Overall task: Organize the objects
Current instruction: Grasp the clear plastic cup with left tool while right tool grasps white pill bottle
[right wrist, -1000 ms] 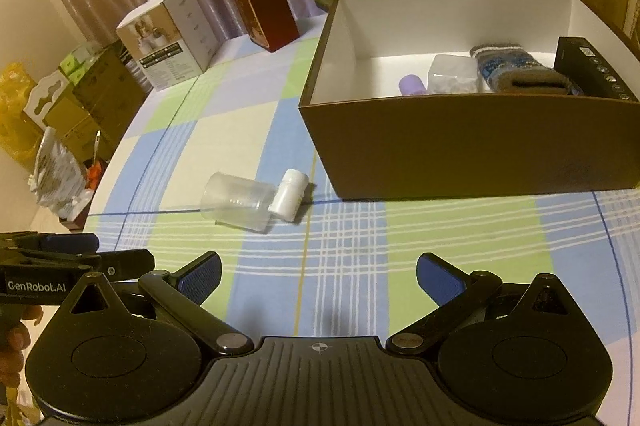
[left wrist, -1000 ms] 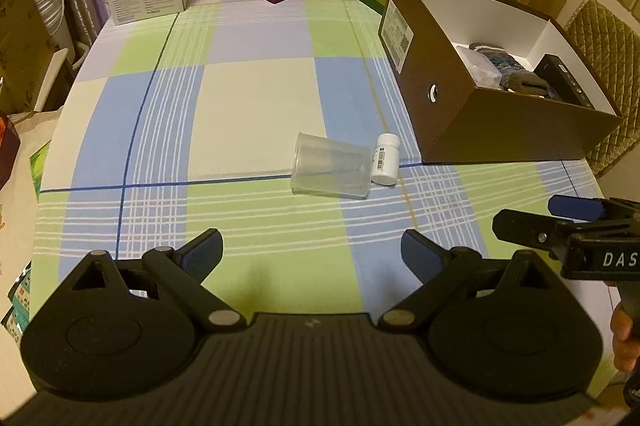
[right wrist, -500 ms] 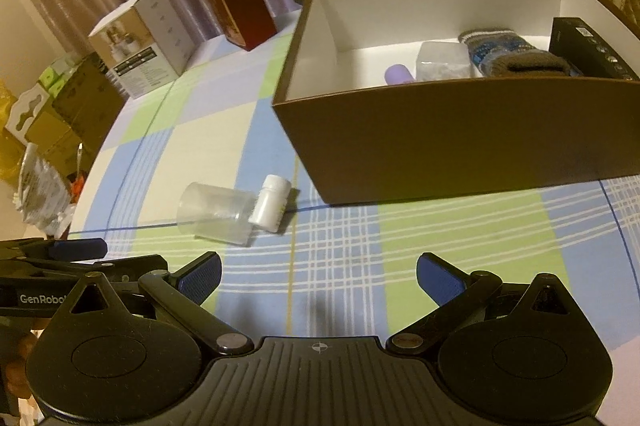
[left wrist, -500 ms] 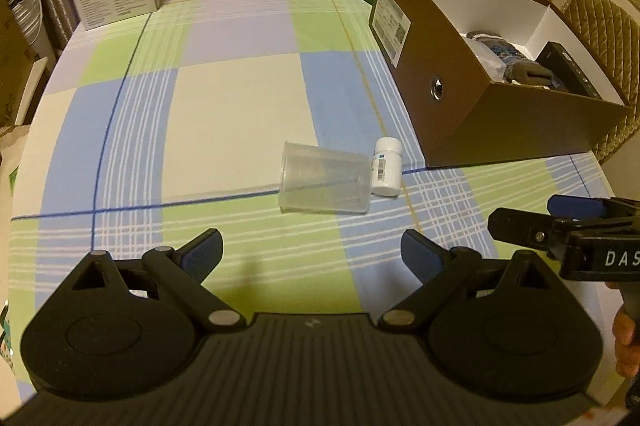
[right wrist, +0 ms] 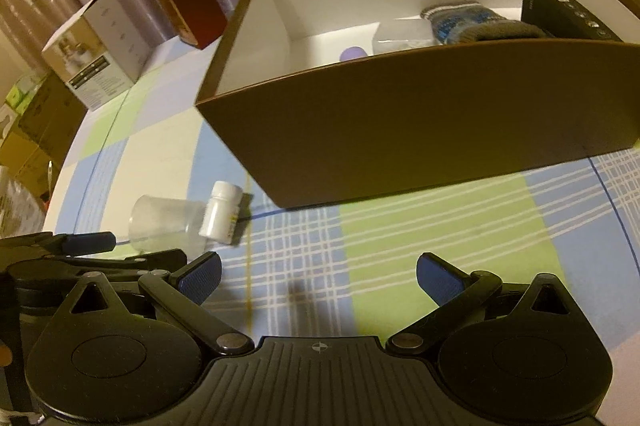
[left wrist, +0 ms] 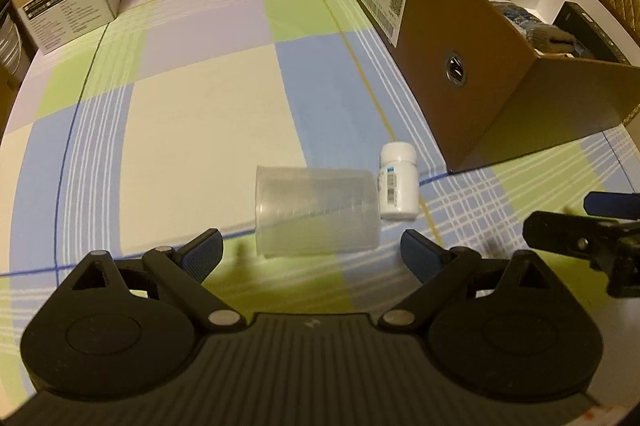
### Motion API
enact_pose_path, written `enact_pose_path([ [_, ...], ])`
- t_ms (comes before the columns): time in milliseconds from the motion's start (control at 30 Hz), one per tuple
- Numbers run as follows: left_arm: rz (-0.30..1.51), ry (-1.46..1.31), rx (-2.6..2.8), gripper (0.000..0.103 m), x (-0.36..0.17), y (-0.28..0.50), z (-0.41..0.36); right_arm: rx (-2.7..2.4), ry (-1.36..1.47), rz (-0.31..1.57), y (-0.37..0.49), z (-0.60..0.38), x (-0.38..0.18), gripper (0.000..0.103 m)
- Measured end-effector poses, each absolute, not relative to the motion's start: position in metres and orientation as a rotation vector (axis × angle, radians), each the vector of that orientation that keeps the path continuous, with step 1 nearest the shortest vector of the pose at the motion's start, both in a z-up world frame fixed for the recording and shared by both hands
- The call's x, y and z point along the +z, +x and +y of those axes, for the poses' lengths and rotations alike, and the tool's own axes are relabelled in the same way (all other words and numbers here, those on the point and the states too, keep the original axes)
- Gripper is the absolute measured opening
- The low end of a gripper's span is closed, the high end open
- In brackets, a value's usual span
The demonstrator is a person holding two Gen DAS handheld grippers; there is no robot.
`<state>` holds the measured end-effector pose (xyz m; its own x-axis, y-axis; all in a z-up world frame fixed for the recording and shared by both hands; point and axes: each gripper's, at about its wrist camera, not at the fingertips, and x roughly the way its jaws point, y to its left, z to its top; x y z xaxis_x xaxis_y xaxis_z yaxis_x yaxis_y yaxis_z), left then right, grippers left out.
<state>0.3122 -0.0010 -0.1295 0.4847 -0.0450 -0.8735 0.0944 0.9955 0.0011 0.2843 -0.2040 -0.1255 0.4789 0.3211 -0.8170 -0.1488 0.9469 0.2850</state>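
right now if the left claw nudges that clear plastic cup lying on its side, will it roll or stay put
The clear plastic cup lies on its side on the tablecloth, so it will probably roll, curving because it tapers. It looks thin and empty, so likely light and squashable. Its base touches the white pill bottle, which may get pushed along.

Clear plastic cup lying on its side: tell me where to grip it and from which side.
Grip the clear plastic cup across its round wall near the middle, coming from the near side with the open left gripper, whose fingers already straddle it. Its base touches the small white pill bottle, so stay toward the open rim, probably squeezing gently.
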Motion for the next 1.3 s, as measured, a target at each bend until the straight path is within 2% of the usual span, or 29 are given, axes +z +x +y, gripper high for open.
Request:
enact_pose_path([
  [167,1.054,0.077,-0.087,0.092,-0.135,0.323,-0.007,0.277,0.191,1.036,0.287,-0.204,-0.128,0.101],
  [333,1.061,0.055,-0.093,0.074,-0.14,0.329,-0.002,0.266,0.184,1.032,0.288,-0.199,-0.129,0.101],
  [367,1.066,0.04,-0.096,0.068,-0.14,0.329,0.001,0.265,0.182,1.029,0.288,-0.198,-0.129,0.101],
  [667,1.068,-0.024,-0.01,0.067,-0.141,0.312,0.05,0.351,0.112,1.039,0.294,-0.157,-0.143,0.1],
  [700,1.069,-0.03,-0.001,0.067,-0.141,0.311,0.055,0.369,0.103,1.039,0.295,-0.151,-0.145,0.096],
  [733,1.069,-0.035,0.01,0.067,-0.141,0.308,0.061,0.392,0.098,1.034,0.296,-0.145,-0.147,0.086],
  [833,1.07,-0.049,0.042,0.067,-0.139,0.302,0.076,0.419,0.088,1.026,0.301,-0.131,-0.152,0.068],
  [1033,1.071,-0.062,0.071,0.067,-0.139,0.297,0.089,0.41,0.064,0.992,0.313,-0.109,-0.161,0.055],
  [1233,1.071,-0.064,0.072,0.067,-0.139,0.298,0.089,0.404,0.031,0.994,0.318,-0.098,-0.169,0.036],
  [1300,1.074,-0.066,0.069,0.067,-0.139,0.296,0.088,0.415,0.004,0.991,0.318,-0.096,-0.169,0.026],
])
